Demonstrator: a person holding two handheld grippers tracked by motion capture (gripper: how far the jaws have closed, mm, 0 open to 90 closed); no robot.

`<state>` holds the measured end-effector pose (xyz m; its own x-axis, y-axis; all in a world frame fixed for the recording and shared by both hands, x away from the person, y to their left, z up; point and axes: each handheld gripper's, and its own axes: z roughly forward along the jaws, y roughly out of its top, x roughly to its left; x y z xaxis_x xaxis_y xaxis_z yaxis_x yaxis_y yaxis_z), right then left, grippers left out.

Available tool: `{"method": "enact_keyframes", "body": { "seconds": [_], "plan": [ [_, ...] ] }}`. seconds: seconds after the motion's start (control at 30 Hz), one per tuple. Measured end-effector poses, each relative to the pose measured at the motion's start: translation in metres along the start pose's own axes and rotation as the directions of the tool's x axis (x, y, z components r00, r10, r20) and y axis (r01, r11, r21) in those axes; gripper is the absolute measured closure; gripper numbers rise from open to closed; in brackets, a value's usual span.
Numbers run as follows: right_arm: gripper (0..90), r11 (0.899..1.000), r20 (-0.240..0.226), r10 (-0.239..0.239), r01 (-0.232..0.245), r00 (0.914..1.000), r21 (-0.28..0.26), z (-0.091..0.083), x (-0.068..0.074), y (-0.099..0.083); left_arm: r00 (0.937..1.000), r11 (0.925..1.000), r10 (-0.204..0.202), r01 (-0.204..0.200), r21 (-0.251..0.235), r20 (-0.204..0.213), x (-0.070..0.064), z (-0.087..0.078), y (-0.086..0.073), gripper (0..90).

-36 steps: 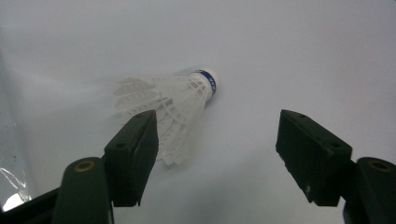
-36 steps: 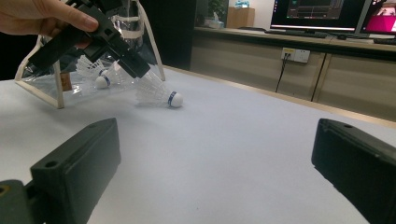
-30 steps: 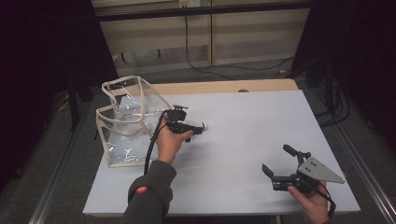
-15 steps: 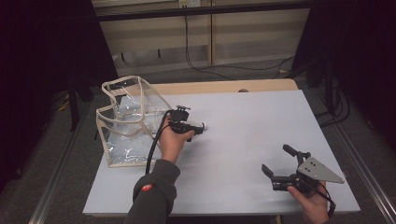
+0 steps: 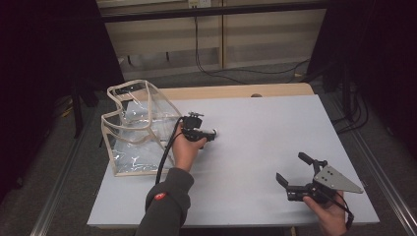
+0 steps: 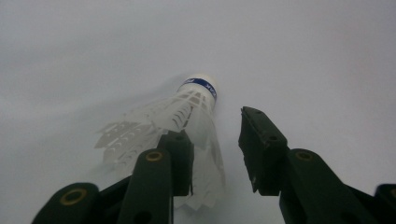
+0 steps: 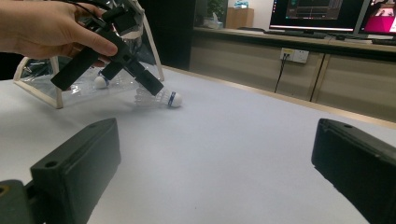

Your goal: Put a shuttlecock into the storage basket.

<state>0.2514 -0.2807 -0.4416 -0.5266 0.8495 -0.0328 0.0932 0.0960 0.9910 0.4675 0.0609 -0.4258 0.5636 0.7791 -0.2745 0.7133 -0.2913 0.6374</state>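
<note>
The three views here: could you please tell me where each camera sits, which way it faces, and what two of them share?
High view: above the person's side, looking forward and down on the table; both forearms, left gripper, right gripper.
Left gripper view: on that gripper, looking along its open jaws at the shuttlecock.
Right gripper view: low over the table, facing the clear bag; own jaws wide apart.
Shared: both gripper views show the shuttlecock.
</note>
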Motion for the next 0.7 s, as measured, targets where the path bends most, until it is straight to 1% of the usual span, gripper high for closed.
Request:
{"method": "enact_keyframes", "body": {
  "seconds": [0.13,0.17,0.2,0.3,0.37,0.43,0.47,0.53,0.63,0.7],
  "plan": [
    [1.5,1.000,0.000,0.001,-0.001,1.0000,0.000,0.000,0.000,0.000,0.9999,0.9998,0.010,-0.010,-0.017,-0.008,0.001,0.001,-0.001,72.9],
    [1.5,1.000,0.000,0.000,0.000,1.0000,0.000,0.000,0.000,0.000,0.9999,0.9998,0.011,-0.011,-0.014,-0.005,0.002,0.000,-0.002,77.2],
    [1.5,1.000,0.001,0.000,0.000,1.0000,0.000,0.000,0.000,0.000,0.9999,0.9997,0.008,-0.008,-0.025,-0.010,0.002,0.000,-0.002,79.2],
    [1.5,1.000,0.002,-0.002,0.002,1.0000,0.000,-0.001,-0.001,0.000,1.0000,0.9995,0.000,0.000,-0.030,-0.007,0.001,-0.002,-0.002,87.5],
    [1.5,1.000,0.003,-0.001,0.001,1.0000,-0.001,-0.001,-0.001,0.000,1.0000,0.9997,0.003,-0.003,-0.024,-0.006,0.001,-0.005,-0.002,88.8],
    [1.5,1.000,0.003,-0.001,0.001,1.0000,-0.001,-0.001,-0.001,0.000,0.9998,0.9995,-0.017,0.017,-0.028,0.007,0.000,-0.007,-0.001,89.2],
    [1.5,1.000,0.003,-0.001,0.001,1.0000,-0.001,0.000,0.000,0.000,0.9997,0.9997,-0.018,0.018,-0.018,0.017,0.000,-0.010,0.000,89.2],
    [1.5,1.000,0.001,-0.002,0.002,1.0000,-0.002,0.000,0.000,0.000,0.9991,0.9993,-0.032,0.033,-0.018,0.027,0.000,-0.013,0.000,89.2],
    [1.5,1.000,0.001,-0.001,0.001,1.0000,-0.002,0.000,0.000,0.000,0.9982,0.9991,-0.042,0.042,-0.001,0.044,-0.001,-0.019,0.001,89.3],
    [1.5,1.000,0.001,-0.001,0.001,1.0000,-0.002,0.000,0.000,0.000,0.9961,0.9984,-0.056,0.056,-0.001,0.068,-0.001,-0.023,0.002,89.4]
  ]
}}
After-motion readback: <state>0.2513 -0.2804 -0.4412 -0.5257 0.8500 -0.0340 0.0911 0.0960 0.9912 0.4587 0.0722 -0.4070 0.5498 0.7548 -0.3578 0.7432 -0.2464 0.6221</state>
